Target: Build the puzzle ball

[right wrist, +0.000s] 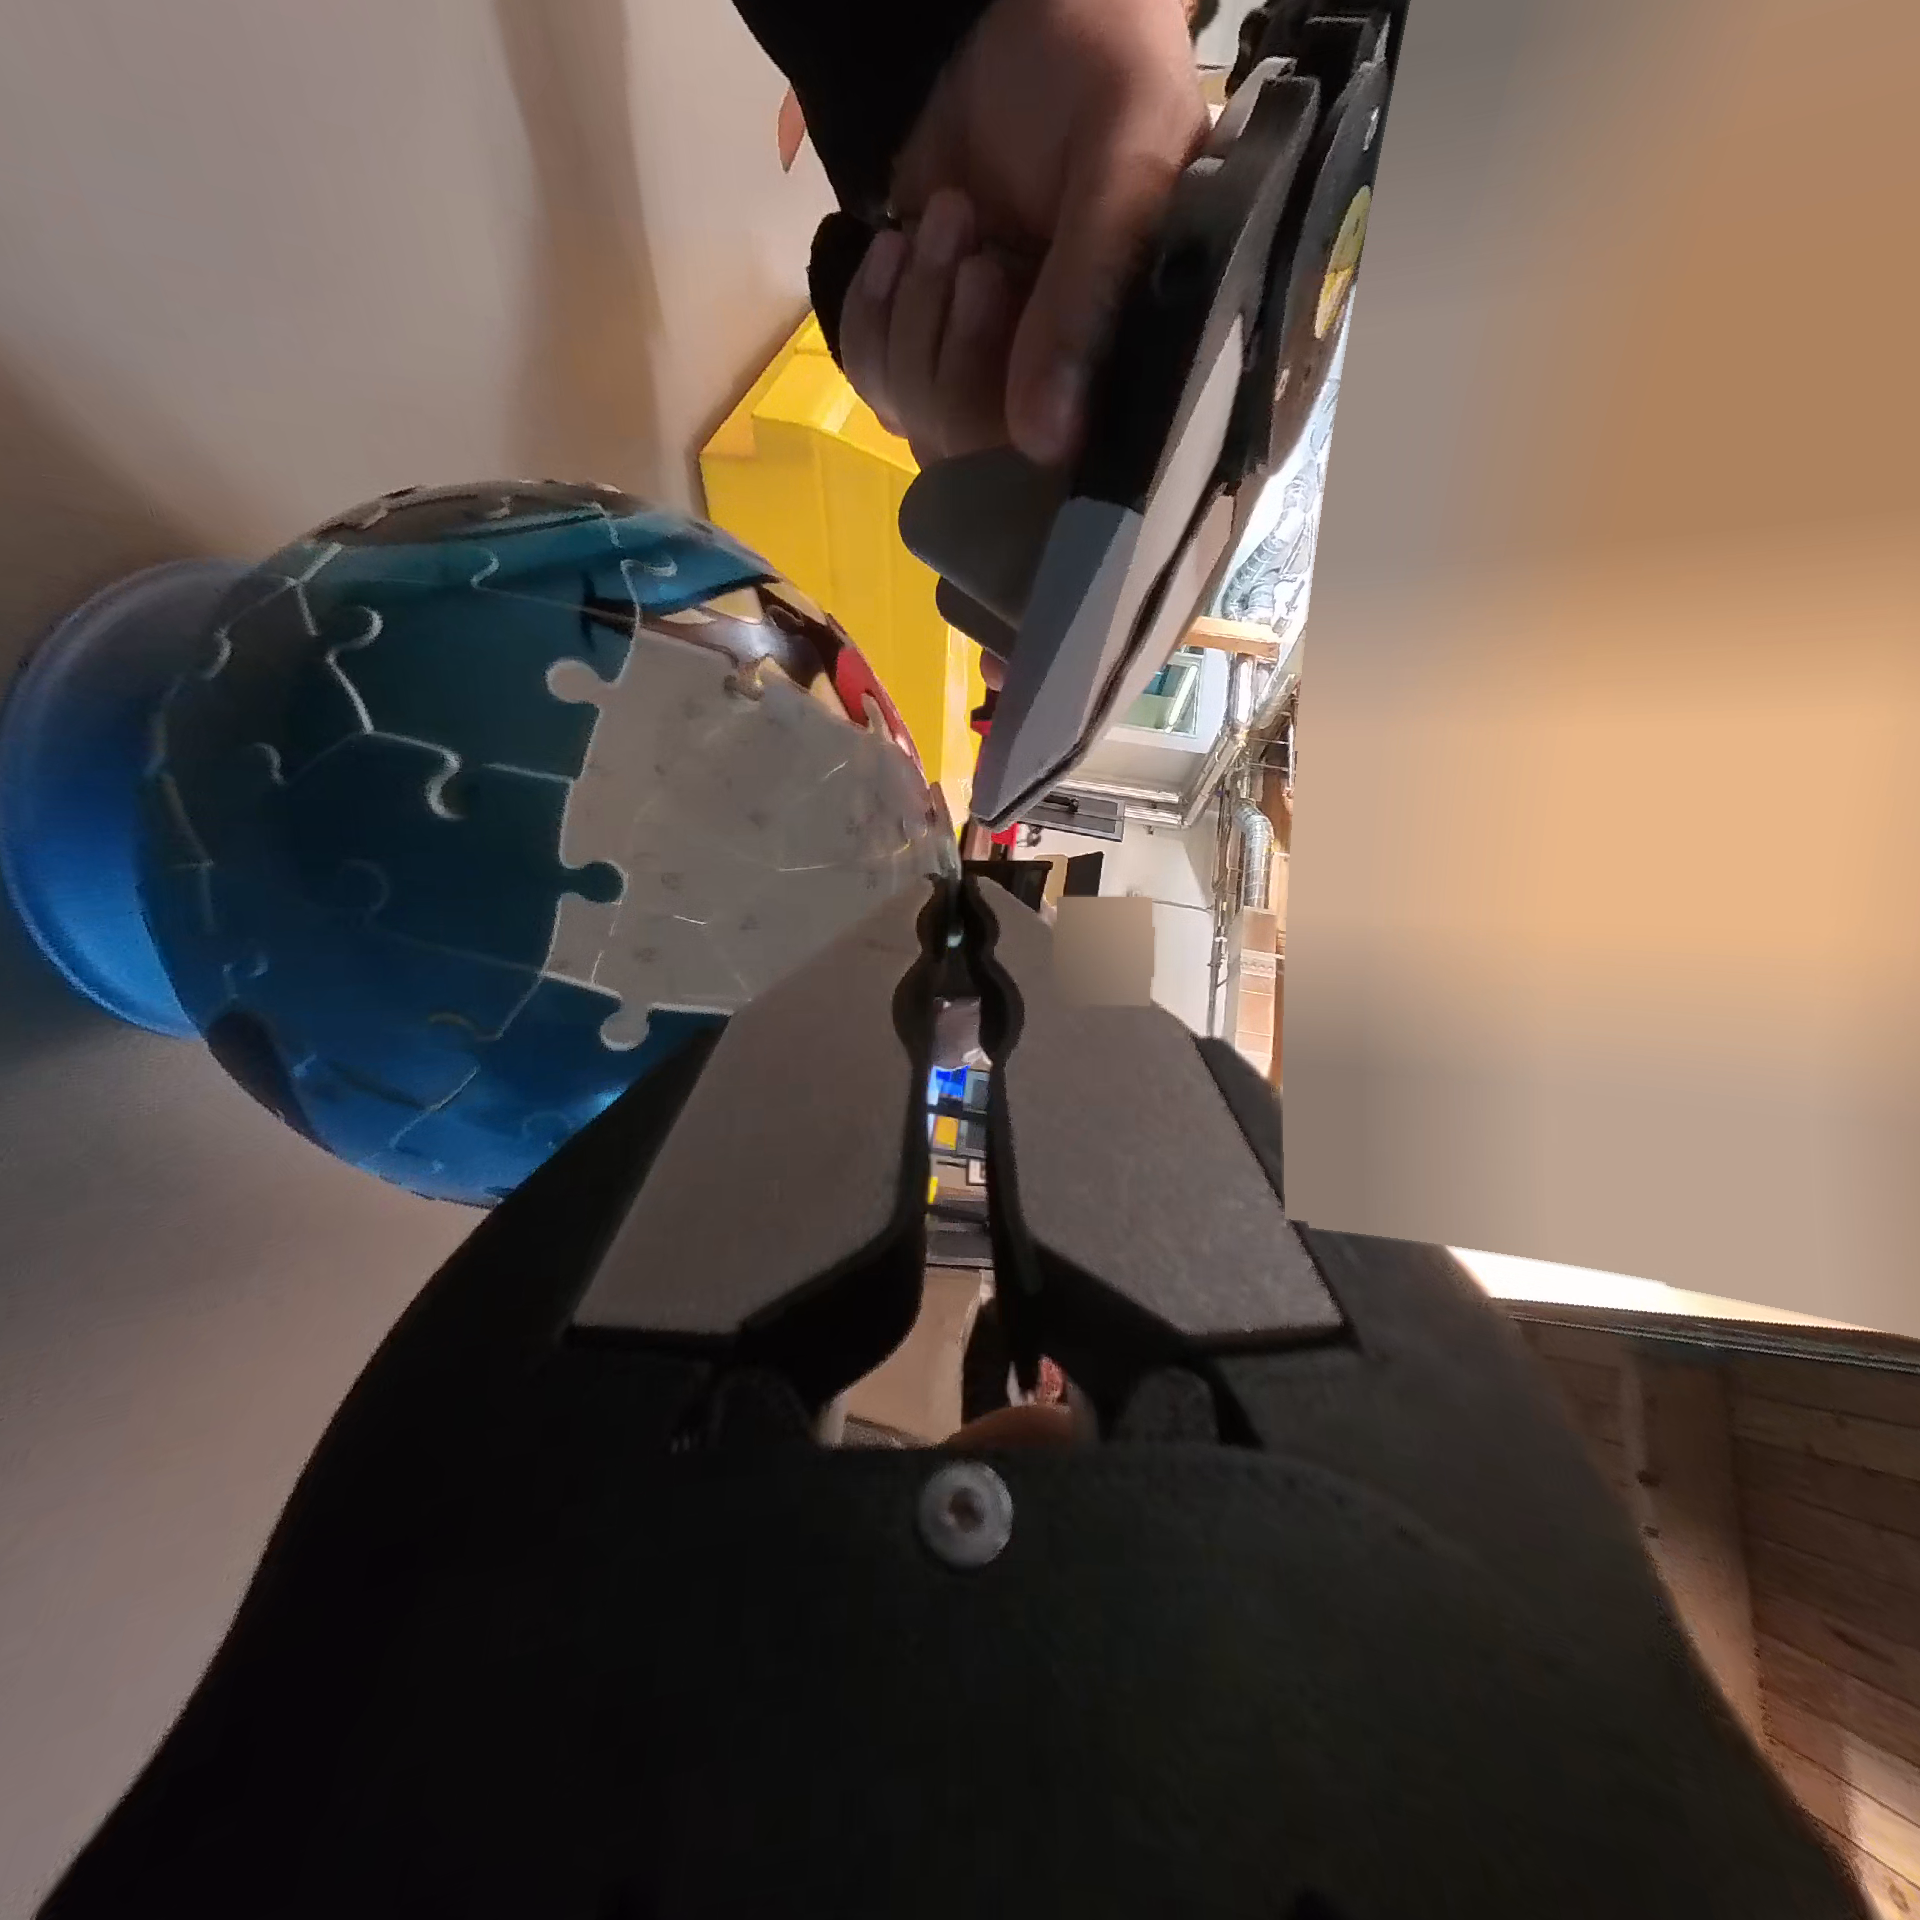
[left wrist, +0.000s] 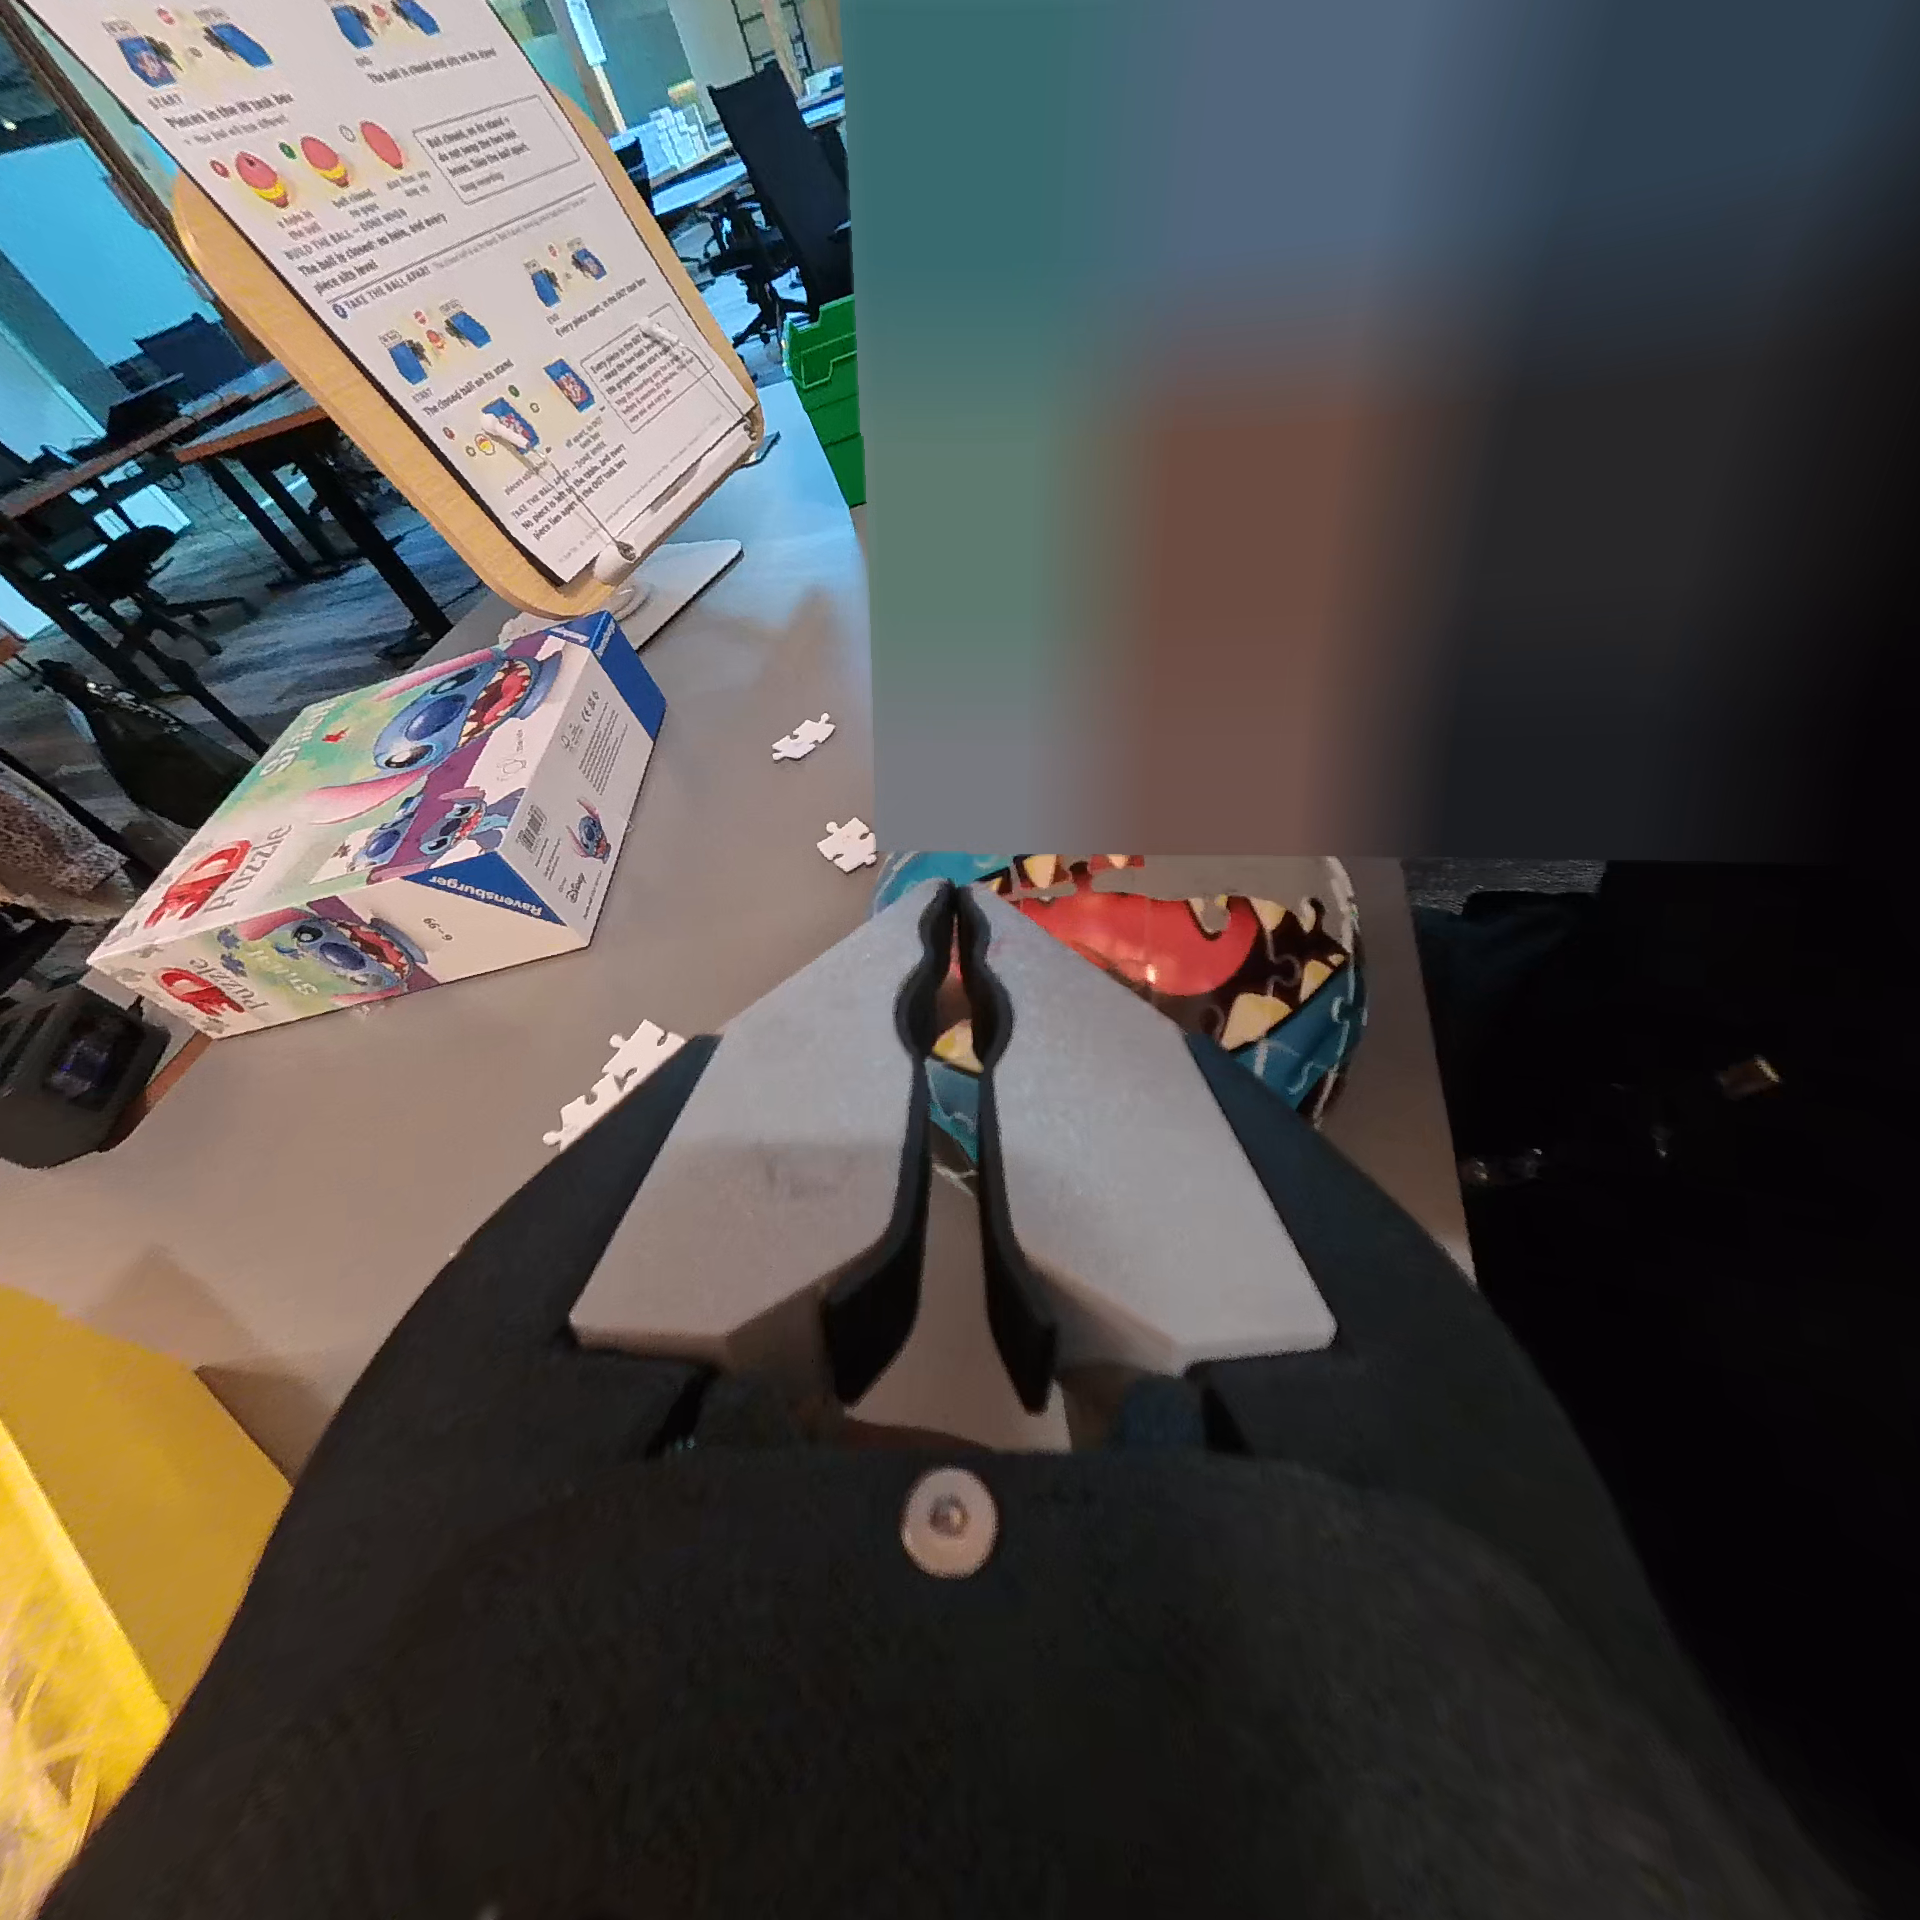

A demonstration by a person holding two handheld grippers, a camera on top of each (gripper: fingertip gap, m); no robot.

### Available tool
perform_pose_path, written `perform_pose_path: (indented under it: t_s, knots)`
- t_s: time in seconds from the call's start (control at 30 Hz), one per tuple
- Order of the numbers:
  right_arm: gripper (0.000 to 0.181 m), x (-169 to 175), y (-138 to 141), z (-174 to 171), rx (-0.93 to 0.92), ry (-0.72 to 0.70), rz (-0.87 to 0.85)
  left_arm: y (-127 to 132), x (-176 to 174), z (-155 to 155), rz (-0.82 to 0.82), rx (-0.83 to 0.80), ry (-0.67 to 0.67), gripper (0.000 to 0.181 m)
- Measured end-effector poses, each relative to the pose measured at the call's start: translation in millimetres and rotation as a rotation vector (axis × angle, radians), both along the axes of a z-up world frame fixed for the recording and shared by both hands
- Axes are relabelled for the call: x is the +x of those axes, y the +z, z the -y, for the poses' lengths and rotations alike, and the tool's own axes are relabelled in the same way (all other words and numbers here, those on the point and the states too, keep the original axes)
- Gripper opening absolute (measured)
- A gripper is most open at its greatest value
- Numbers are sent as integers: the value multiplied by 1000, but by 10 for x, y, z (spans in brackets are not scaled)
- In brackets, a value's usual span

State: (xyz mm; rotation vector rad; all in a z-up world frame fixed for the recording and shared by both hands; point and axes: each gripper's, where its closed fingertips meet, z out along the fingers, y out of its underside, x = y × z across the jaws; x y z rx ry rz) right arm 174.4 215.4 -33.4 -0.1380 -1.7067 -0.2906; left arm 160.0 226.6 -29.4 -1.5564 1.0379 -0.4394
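The puzzle ball (right wrist: 395,831) is partly built and sits on a blue stand (right wrist: 73,810) on the table. Its shell is blue, with red and black patches (left wrist: 1195,956). The open side shows the white backs of pieces (right wrist: 727,790). My right gripper (right wrist: 956,904) is shut at the ball's open rim, and a thin piece edge shows between its pads. My left gripper (left wrist: 956,899) is shut, with its tips against the same rim. It also shows in the right wrist view (right wrist: 987,816), held by a hand (right wrist: 997,208).
Loose white puzzle pieces (left wrist: 802,738) (left wrist: 847,842) (left wrist: 623,1070) lie on the grey table (left wrist: 364,1195). The puzzle box (left wrist: 416,831) lies to the left, with an instruction sheet on a stand (left wrist: 468,291) behind it. A yellow bin (left wrist: 83,1507) stands near left and a green bin (left wrist: 826,395) at the back. My left and right fingertips are right by each other.
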Motion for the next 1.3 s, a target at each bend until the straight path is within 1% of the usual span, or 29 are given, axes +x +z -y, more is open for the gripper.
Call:
perform_pose_path:
  t_s: [0.33,0.57,0.83,1.3]
  knots:
    - [0,-22,-10,15,77,-16,-7,-46,50,-23,-1,-15,-11,0]
    - [0,-23,-11,29,102,0,-15,5,103,15,23,2,-36,0]
    - [0,-23,-16,32,87,19,-17,-24,166,4,1,-4,-55,0]
    - [0,-21,-13,37,96,46,-21,-25,149,-19,-11,7,-37,0]
